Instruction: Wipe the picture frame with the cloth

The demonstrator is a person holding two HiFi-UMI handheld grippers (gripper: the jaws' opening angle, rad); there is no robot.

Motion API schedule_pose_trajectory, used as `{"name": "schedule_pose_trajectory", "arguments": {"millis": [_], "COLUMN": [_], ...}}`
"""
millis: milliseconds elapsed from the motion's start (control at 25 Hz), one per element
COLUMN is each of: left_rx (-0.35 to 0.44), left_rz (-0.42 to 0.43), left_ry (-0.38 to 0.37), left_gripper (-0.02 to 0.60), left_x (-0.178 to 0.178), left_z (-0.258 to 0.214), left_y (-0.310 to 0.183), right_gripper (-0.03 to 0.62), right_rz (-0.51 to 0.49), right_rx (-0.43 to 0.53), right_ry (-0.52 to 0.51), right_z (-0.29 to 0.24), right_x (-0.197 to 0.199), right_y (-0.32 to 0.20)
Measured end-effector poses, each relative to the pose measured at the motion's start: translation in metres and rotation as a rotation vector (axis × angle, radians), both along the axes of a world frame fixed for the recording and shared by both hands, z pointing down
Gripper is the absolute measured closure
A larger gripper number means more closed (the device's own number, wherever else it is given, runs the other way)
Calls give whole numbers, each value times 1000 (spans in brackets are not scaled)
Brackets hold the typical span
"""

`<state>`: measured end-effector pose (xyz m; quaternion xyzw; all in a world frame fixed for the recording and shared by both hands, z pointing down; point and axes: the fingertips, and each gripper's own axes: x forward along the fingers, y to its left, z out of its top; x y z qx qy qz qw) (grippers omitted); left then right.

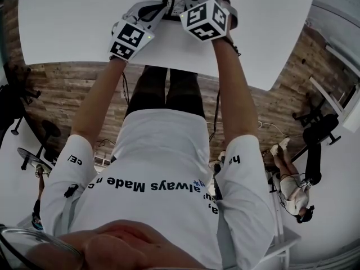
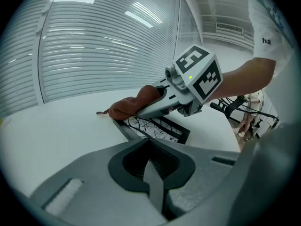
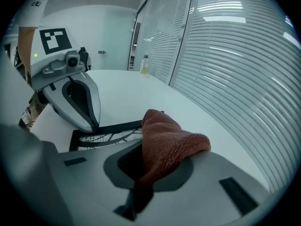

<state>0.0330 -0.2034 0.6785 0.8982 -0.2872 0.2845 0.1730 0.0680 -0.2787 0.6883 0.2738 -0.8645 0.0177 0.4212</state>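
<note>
A black picture frame [image 2: 160,128] with a tree print lies on the white table [image 1: 73,16]; it shows in the right gripper view [image 3: 108,135] and at the top edge of the head view [image 1: 175,1]. My left gripper [image 2: 153,173] is shut on the frame's near corner, and its tip [image 3: 89,124] rests on the frame's edge. My right gripper [image 3: 141,192] is shut on a rust-brown cloth [image 3: 164,140], which bulges out past the jaws. The cloth [image 2: 136,105] presses on the frame's far corner, under the right gripper [image 2: 155,105].
A small bottle [image 3: 144,64] stands far back on the table by the blinds [image 3: 235,55]. The table's near edge runs across the head view above a wooden floor [image 1: 67,83]. Office chairs [image 1: 318,134] and another person [image 1: 292,190] are at the right.
</note>
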Motion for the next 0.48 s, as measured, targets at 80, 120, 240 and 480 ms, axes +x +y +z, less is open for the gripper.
{"name": "schedule_pose_trajectory", "arguments": {"millis": [80, 120, 240, 480], "left_rx": [2, 2, 1, 0], "left_rz": [0, -1, -5, -14], "left_ry": [-1, -2, -2, -4], "left_gripper": [578, 579, 580, 579], "left_x": [-2, -2, -2, -2], "left_z": [1, 1, 2, 2], "left_y": [1, 1, 1, 0], "right_gripper": [566, 566, 566, 566], "right_rz": [-14, -24, -53, -90], "right_rx": [-7, -12, -32, -106], "right_ry": [12, 19, 29, -4], "right_z": [0, 0, 1, -1], "right_x": [-2, -2, -3, -5], "right_y": [4, 8, 24, 68]}}
